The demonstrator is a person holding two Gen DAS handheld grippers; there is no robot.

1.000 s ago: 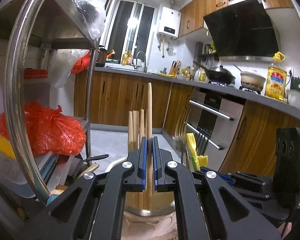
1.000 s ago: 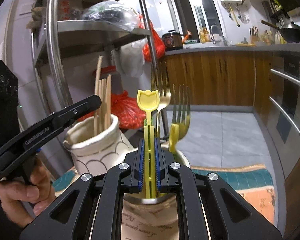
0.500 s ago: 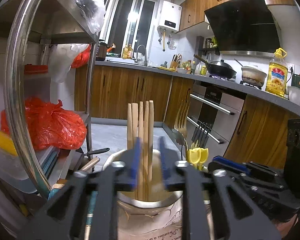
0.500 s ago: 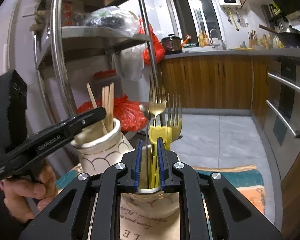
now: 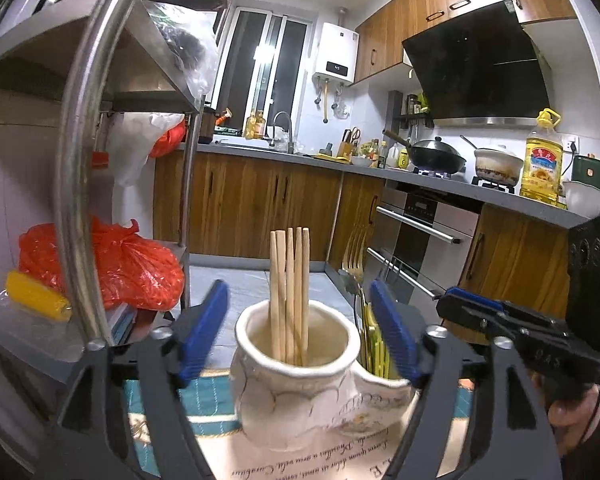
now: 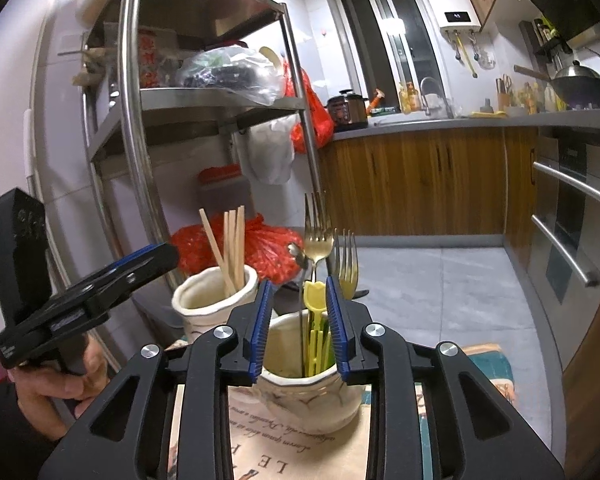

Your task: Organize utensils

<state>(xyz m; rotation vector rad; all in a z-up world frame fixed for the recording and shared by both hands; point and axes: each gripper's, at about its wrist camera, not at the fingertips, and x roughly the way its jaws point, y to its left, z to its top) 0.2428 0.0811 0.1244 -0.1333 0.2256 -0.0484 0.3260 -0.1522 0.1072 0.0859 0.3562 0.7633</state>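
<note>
A cream twin-cup ceramic holder stands on a printed cloth. Several wooden chopsticks stand upright in its left cup. My left gripper is just in front of that cup; its jaws are opening wide and touch nothing. In the right wrist view, a yellow plastic utensil and two gold forks stand in the right cup. My right gripper has its jaws opening. The yellow utensil stands between the pads, but they do not press it. The chopsticks lean in the far cup.
A steel shelf rack with a red bag stands close on the left. Wooden kitchen cabinets and an oven lie behind. A person's hand holds the left gripper. The right gripper shows at the right.
Both grippers went from shut to open. The left let go of a chopstick and the right let go of the yellow utensil. Both items dropped into their cups, and both grippers drew back.
</note>
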